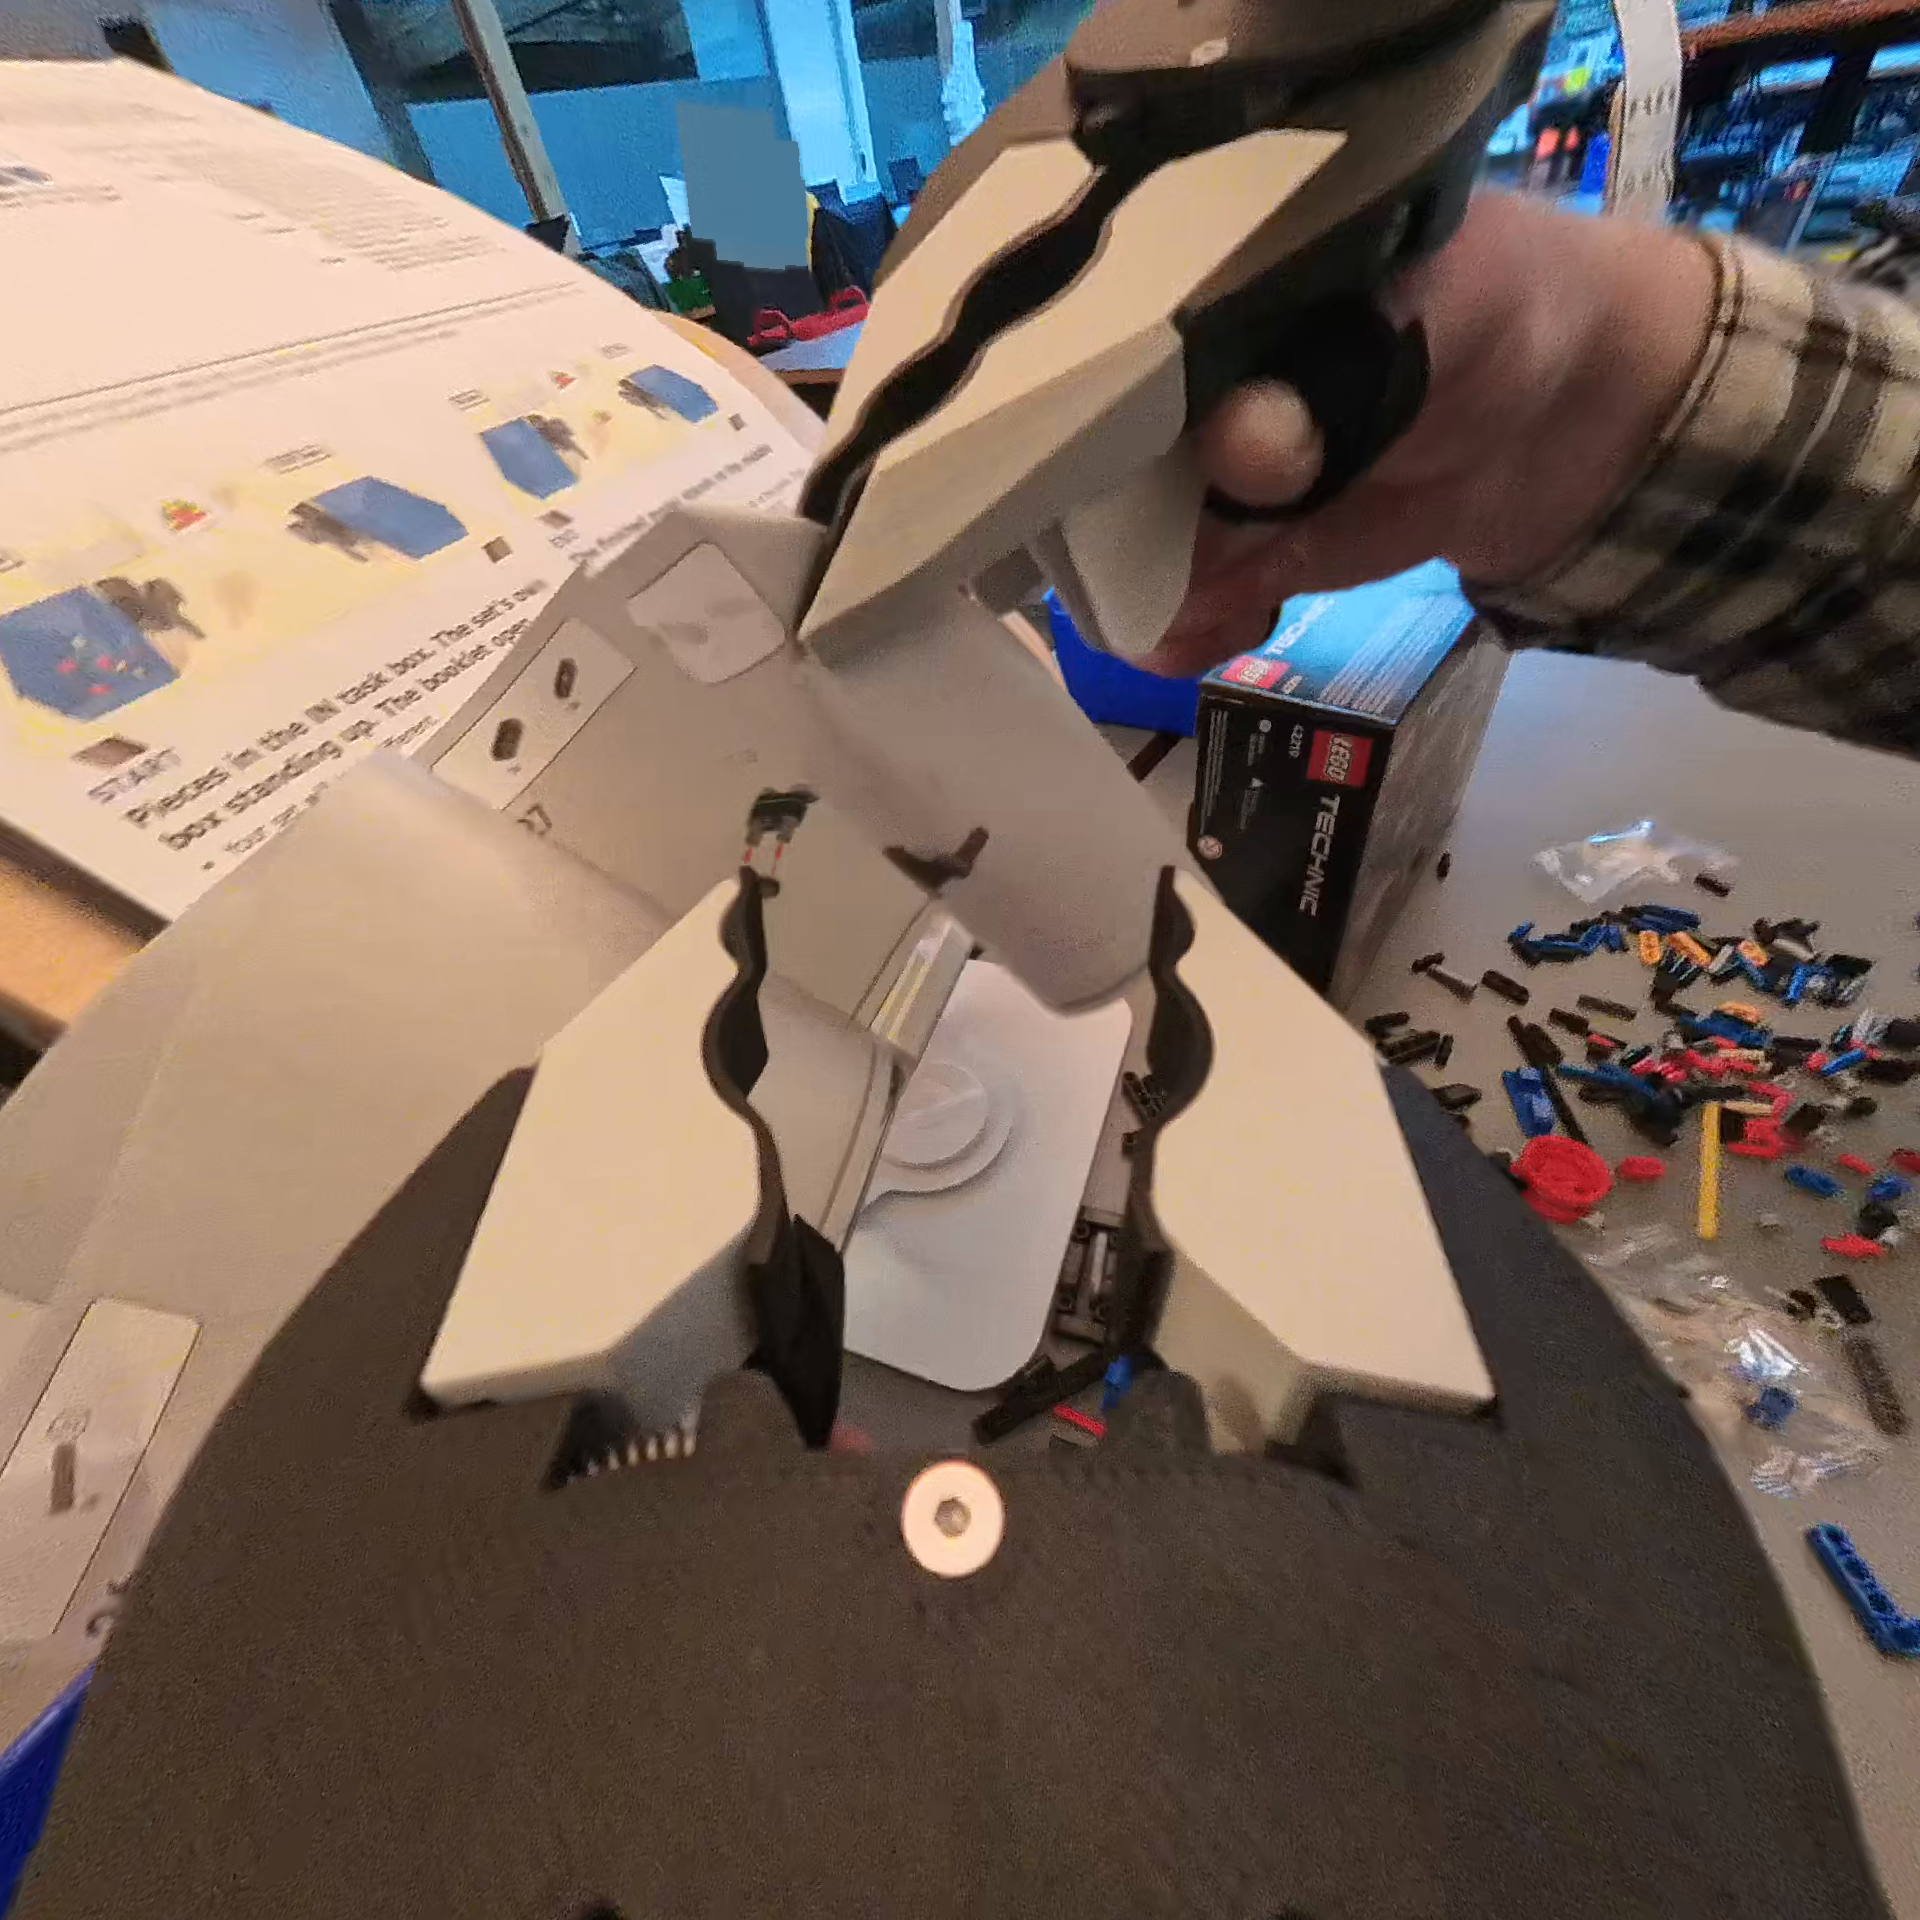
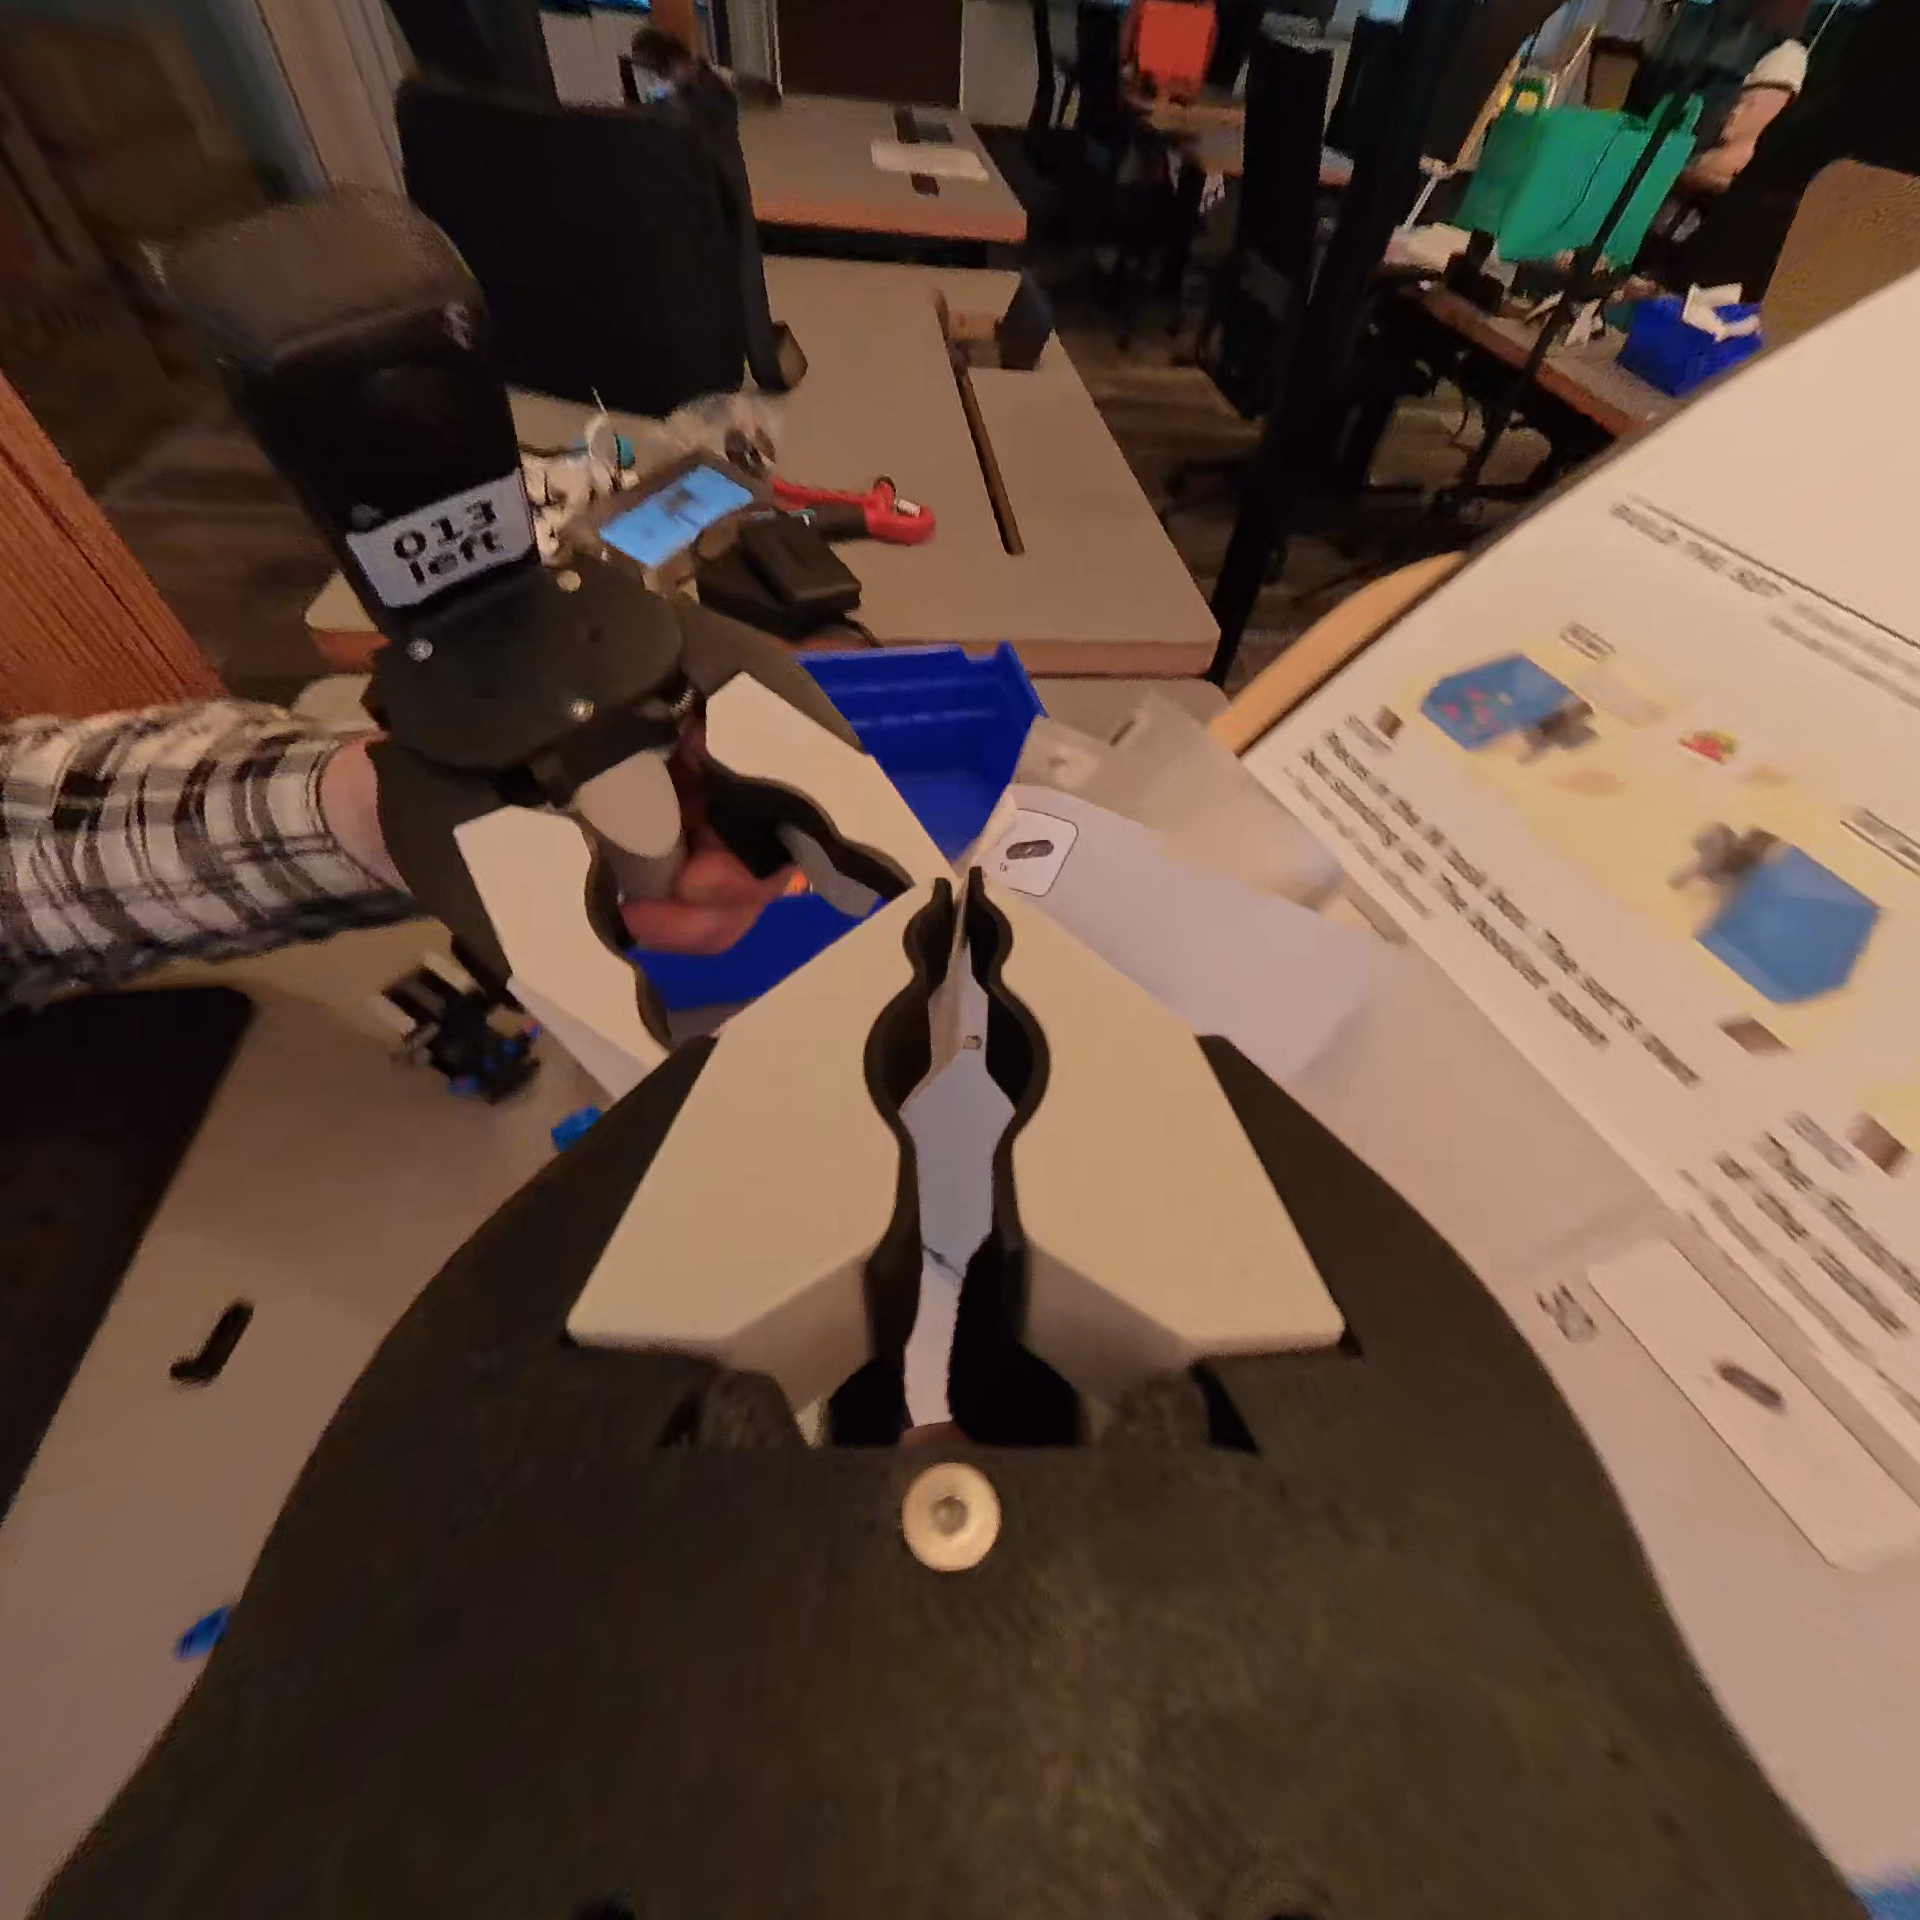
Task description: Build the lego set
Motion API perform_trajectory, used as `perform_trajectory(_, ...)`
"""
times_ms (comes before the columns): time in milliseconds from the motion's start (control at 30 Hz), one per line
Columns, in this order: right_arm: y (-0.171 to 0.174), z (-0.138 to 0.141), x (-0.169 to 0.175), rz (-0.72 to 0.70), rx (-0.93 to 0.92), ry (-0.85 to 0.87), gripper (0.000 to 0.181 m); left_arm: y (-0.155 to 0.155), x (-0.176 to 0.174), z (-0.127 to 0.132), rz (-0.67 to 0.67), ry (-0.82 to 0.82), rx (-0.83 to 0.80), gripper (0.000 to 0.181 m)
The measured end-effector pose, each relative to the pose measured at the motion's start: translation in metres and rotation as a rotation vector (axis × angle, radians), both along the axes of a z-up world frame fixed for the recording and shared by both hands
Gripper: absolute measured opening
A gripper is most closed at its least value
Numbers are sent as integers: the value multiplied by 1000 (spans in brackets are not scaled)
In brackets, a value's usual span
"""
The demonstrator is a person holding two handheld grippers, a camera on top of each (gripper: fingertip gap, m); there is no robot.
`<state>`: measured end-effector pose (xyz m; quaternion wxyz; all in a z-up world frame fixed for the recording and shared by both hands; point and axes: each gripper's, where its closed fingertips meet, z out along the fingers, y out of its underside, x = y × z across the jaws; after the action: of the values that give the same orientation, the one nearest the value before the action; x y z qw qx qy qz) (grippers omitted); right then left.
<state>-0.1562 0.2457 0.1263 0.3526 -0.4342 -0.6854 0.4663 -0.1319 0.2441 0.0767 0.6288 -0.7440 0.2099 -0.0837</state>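
Grey bench (image 1: 1714, 790) fills the right side of the left wrist view, and a large printed instruction sheet (image 1: 260, 416) stands across the upper left of that frame. A white instruction booklet (image 1: 727, 727) curls through the middle, its pages showing small part drawings. Black lego box (image 1: 1320, 790) stands upright at centre right, with a blue bin (image 1: 1122, 675) just behind it. Loose lego pieces (image 1: 1704, 1049), blue, red, black and yellow, lie scattered over the bench at the right edge, with clear plastic bags (image 1: 1631, 857) among them. The left claw (image 1: 956, 1091) at lower centre is spread wide, holding nothing, with the booklet behind its fingers. The right claw (image 2: 961, 935), seen at centre in the right wrist view, is pressed together, pinching a booklet page between its fingers. A small dark lego assembly (image 2: 457, 1029) rests on the bench at middle left of that view.
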Motion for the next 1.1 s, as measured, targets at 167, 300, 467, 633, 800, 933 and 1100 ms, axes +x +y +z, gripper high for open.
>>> perform_trajectory(167, -24, 10, -28, 16, -62, 59, 10, -6, -24, -5, 94, 38, -14, 52)
perform_trajectory(300, -30, 9, -38, 12, -88, 61, 26, -11, -29, 0, 40, -58, 28, 8)
perform_trajectory(467, -29, 3, -30, 41, -115, 61, 6, -16, -31, 4, -61, -174, 50, 11)
perform_trajectory(633, -36, 1, -20, 111, -161, 90, 11, -19, -32, 1, -96, -196, 55, 6)
perform_trajectory(800, -39, -2, -12, 147, -207, 103, 30, -25, -34, 8, -152, -291, 72, 4)
perform_trajectory(933, -39, -5, -8, 161, -246, 116, 15, -31, -38, 14, -209, -397, 84, 8)
perform_trajectory(1100, -50, -14, -6, 204, -244, 109, 6, -35, -40, 17, -257, -484, 88, 9)
